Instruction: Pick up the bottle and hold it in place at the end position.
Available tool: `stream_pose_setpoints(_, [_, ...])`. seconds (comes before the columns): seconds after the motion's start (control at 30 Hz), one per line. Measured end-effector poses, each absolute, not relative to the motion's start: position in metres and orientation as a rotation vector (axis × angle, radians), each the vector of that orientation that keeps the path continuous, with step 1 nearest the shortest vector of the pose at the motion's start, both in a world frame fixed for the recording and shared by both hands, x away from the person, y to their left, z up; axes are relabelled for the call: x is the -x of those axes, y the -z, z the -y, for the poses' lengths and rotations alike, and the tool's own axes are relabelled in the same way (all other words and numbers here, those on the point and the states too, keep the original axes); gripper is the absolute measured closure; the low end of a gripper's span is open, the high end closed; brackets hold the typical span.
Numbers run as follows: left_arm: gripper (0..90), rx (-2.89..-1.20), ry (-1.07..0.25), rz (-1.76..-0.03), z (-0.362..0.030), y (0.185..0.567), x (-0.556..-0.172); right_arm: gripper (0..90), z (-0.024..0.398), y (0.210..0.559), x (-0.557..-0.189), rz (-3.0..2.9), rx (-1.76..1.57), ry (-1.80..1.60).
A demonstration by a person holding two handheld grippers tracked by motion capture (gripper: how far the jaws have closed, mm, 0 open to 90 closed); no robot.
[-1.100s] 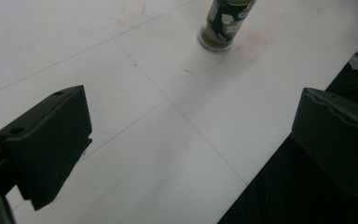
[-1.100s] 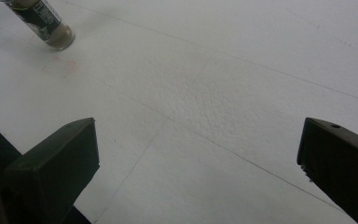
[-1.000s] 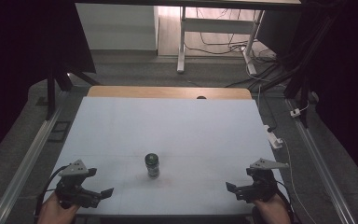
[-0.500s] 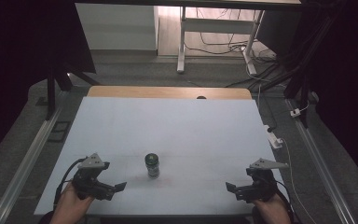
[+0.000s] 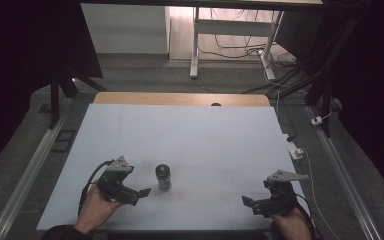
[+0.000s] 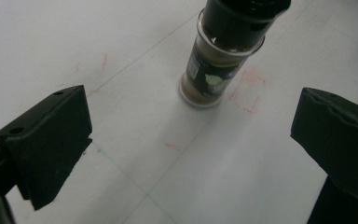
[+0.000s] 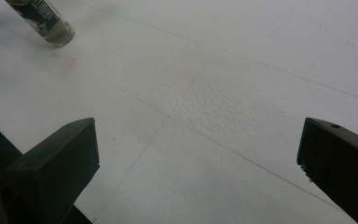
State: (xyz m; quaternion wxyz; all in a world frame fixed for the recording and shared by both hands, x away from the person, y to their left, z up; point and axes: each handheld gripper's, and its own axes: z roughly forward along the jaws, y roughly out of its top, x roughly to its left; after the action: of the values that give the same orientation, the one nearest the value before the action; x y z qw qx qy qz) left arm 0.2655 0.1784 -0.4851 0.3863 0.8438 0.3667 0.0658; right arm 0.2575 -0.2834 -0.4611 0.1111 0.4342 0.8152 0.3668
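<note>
A small spice jar (image 5: pixel 163 176) with a dark cap stands upright near the front middle of the white table (image 5: pixel 190 140). My left gripper (image 5: pixel 139 194) is open just left of the jar, a short gap away. In the left gripper view the spice jar (image 6: pixel 223 56) stands ahead between the wide-apart jaws, with brown powder and a green label. My right gripper (image 5: pixel 250 203) is open at the front right, far from the jar. The right gripper view has the spice jar (image 7: pixel 44 21) at its top left corner.
Faint red marks (image 6: pixel 247 91) are drawn on the table beside the jar. A wooden strip (image 5: pixel 180 98) runs along the table's far edge. A white power strip (image 5: pixel 295 148) and cables lie past the right edge. Metal rails flank both sides.
My left gripper has moved right and forward from the front left corner to just beside the jar. The right gripper and the jar have stayed put.
</note>
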Motion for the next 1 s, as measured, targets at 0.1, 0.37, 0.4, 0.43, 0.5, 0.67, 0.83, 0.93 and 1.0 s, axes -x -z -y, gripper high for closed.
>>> stream_pose_setpoints(0.1, [0.0,-2.148,-0.162,-0.921,-0.172,0.487,-0.271,0.0,0.283,0.461,-0.258,-2.397,-1.270,-1.077])
stream_pose_setpoints(0.37, [0.0,-2.197,-0.143,-0.863,-0.150,0.499,-0.288,0.0,0.283,0.461,-0.258,-2.401,-1.267,-1.077])
stream_pose_setpoints(0.4, [0.0,-2.205,-0.140,-0.858,-0.148,0.500,-0.290,0.0,0.283,0.461,-0.258,-2.402,-1.266,-1.076])
stream_pose_setpoints(0.43, [0.0,-2.208,-0.141,-0.854,-0.146,0.501,-0.291,0.0,0.283,0.462,-0.258,-2.403,-1.266,-1.075])
stream_pose_setpoints(0.5, [0.0,-2.209,-0.134,-0.846,-0.142,0.503,-0.294,0.0,0.283,0.462,-0.258,-2.404,-1.266,-1.074])
stream_pose_setpoints(0.67, [3.3,-2.227,-0.148,-0.818,-0.137,0.509,-0.298,0.0,0.283,0.462,-0.258,-2.407,-1.265,-1.072])
stream_pose_setpoints(0.83, [23.4,-2.247,-0.148,-0.749,-0.136,0.512,-0.298,0.0,0.282,0.462,-0.258,-2.414,-1.256,-1.067])
stream_pose_setpoints(0.93, [28.4,-2.263,-0.161,-0.725,-0.134,0.512,-0.298,0.0,0.282,0.462,-0.258,-2.415,-1.257,-1.067])
stream_pose_setpoints(1.0, [34.2,-2.271,-0.172,-0.713,-0.133,0.512,-0.298,0.0,0.282,0.462,-0.258,-2.416,-1.257,-1.067])
